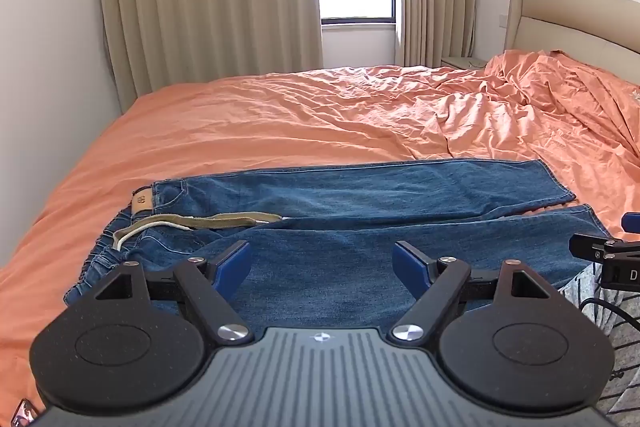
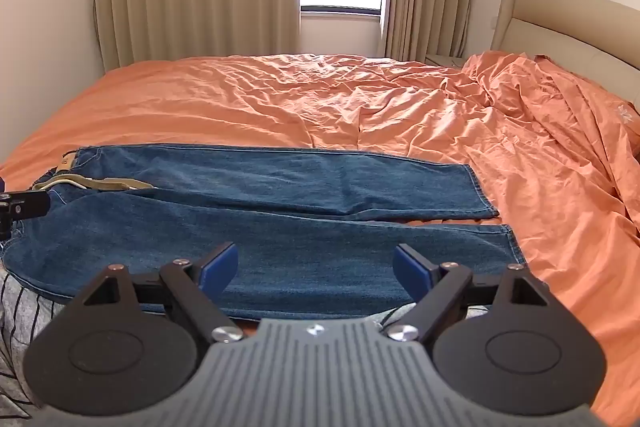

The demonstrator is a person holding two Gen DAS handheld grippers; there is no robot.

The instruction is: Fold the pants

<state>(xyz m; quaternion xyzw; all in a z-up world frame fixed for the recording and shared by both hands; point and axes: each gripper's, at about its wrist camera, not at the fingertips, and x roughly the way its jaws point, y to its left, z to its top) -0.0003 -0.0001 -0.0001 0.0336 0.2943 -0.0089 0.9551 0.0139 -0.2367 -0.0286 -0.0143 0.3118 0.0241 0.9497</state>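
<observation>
Both released: the left hand-held gripper (image 1: 322,261) and right hand-held gripper (image 2: 316,263) hover above the near leg of jeans (image 2: 280,183) spread flat ahead on the bed (image 2: 280,99), ready for folding.

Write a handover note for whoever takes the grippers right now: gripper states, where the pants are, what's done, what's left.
Left gripper: open, empty, above the near leg toward the waist end.
Right gripper: open, empty, above the near leg toward the hem end.
Jeans: spread flat on the orange bed, waistband to the left, hems to the right, legs side by side with a narrow gap near the hems. A drawstring lies loose at the waist.
Done: jeans laid out; no fold yet.
Left: likely fold one leg over the other, then fold lengthwise, hems toward the waist.
</observation>
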